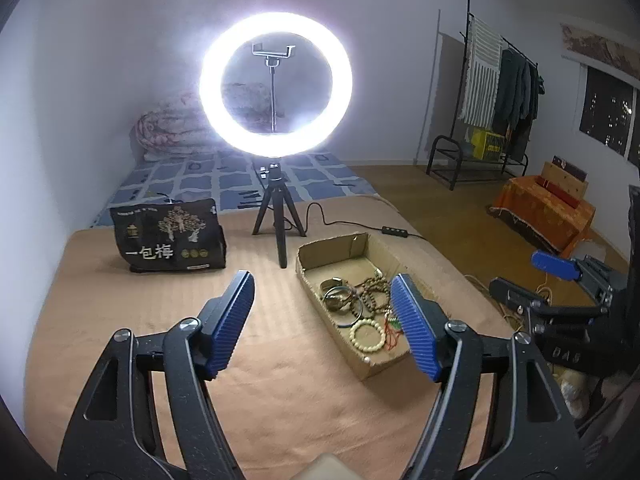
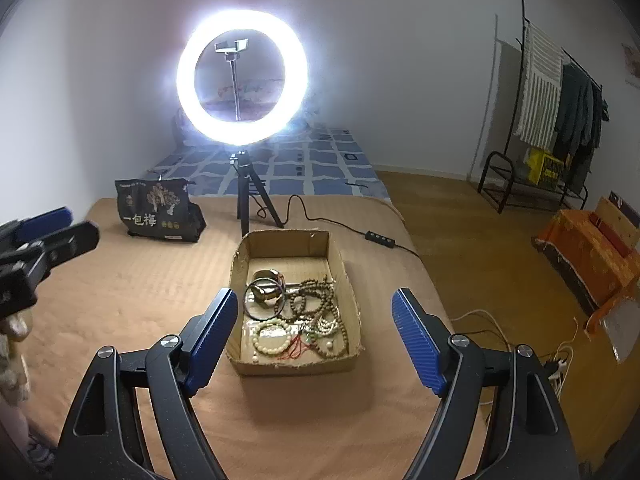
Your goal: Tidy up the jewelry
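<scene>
Both grippers hover above the tan bed cover [image 2: 120,300], tilted down and forward. Left gripper [image 1: 322,300]: jaws wide apart, nothing between them; right gripper [image 2: 314,312]: same, wide and empty, framing the box [image 2: 344,276] from above. Box sits mid-bed, right of centre, open-topped, near the cover's right edge. Inside lies the jewelry: dark bangles [image 2: 264,296] at the far left, brown beads [image 2: 316,300] to the right, a cream bracelet [image 2: 274,336] at the near end. Bare cover lies left and near of the box. The ring light [image 2: 242,76] on its tripod stands just beyond the box, its cable [image 2: 332,222] trailing right. A black bag [image 2: 158,208] is at far left.
</scene>
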The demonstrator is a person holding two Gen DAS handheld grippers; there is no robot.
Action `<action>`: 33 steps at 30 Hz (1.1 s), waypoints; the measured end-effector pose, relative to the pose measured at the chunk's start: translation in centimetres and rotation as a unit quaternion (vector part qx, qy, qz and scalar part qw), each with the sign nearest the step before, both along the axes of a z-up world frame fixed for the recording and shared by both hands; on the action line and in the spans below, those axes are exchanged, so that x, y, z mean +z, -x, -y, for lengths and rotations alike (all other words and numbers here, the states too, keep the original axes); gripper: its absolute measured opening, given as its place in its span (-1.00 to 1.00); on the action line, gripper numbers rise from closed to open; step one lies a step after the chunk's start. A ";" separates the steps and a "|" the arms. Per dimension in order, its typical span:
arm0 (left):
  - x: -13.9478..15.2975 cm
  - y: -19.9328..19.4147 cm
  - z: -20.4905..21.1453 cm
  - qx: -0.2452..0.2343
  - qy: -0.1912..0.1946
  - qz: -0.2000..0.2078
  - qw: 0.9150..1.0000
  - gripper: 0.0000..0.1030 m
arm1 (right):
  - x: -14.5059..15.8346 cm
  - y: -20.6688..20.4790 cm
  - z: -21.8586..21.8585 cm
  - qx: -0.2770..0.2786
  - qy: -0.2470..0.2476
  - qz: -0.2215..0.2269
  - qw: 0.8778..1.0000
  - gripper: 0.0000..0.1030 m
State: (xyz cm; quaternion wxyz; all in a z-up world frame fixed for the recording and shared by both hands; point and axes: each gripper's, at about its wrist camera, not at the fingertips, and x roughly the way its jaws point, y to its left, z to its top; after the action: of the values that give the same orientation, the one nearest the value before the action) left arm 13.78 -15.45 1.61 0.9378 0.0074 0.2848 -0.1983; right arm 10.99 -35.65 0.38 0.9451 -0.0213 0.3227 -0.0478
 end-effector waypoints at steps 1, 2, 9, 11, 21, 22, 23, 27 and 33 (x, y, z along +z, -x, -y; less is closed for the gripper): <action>0.1 0.5 -0.1 0.000 -0.002 0.005 1.000 0.50 | -0.1 0.2 0.0 -0.001 -0.003 0.000 1.000 0.54; 0.1 0.8 -0.1 0.002 -0.005 0.009 1.000 0.53 | -0.2 0.3 0.2 -0.004 -0.006 0.000 1.000 0.55; 0.2 2.1 -0.7 0.005 -0.007 0.022 1.000 0.66 | -0.8 0.7 0.9 -0.018 -0.011 -0.002 1.000 0.56; 0.4 2.3 -0.8 0.005 -0.009 0.025 1.000 0.75 | -0.7 0.8 1.2 -0.022 -0.012 0.001 1.000 0.56; 1.1 4.4 -0.5 0.011 -0.029 0.050 0.998 1.00 | -0.5 1.5 1.7 -0.036 -0.030 0.013 0.999 0.61; 1.0 4.3 -0.5 0.008 -0.030 0.047 0.998 1.00 | -0.6 1.5 1.7 -0.036 -0.030 0.011 0.999 0.61; 1.0 4.3 -0.4 0.005 -0.030 0.043 0.999 1.00 | -0.6 1.4 1.6 -0.036 -0.029 0.010 0.999 0.61; 0.8 4.2 -0.4 0.006 -0.034 0.035 0.999 1.00 | -1.0 1.3 1.7 -0.040 -0.022 0.004 0.999 0.61; 0.6 4.2 -0.5 0.008 -0.033 0.030 0.999 1.00 | -1.2 1.3 1.9 -0.042 -0.025 -0.003 0.999 0.61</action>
State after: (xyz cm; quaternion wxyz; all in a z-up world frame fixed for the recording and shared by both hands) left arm 9.58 -14.96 2.24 0.9468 0.0419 0.2628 -0.1810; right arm 9.68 -37.51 -0.78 0.9415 0.0163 0.3270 -0.0793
